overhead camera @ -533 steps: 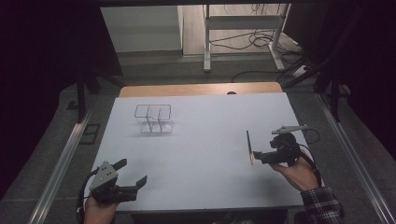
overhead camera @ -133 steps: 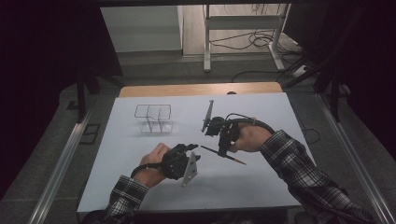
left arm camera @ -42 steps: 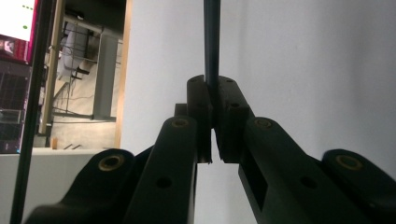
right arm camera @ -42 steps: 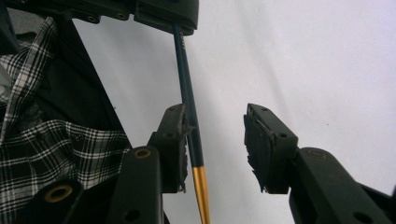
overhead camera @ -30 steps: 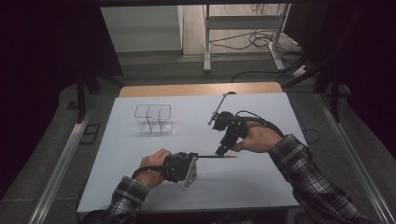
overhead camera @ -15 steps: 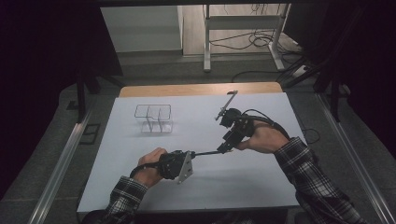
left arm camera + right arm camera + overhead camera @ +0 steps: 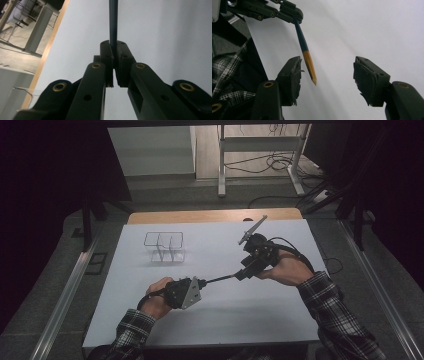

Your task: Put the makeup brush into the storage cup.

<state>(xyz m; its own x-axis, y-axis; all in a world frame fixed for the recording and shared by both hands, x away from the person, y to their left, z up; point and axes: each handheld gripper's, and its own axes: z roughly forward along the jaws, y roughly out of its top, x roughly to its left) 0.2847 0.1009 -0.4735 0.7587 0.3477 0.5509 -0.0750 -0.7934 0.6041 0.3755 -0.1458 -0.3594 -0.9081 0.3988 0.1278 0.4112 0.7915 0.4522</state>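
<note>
- Left gripper (image 7: 202, 283), lower centre of the high view, clamps the pencil (image 7: 220, 279) tight.
- Right gripper (image 7: 243, 273) jaws, just opening, stand apart around the pencil's tip without pressing it.

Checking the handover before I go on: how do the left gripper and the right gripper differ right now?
The left gripper is shut on the pencil; the right gripper is open, its jaws having just been opening, with the pencil's sharpened tip between them and touching neither pad. In the high view the left gripper sits nearer the person, the right gripper farther up the white table. Both point toward each other along the pencil.
</note>
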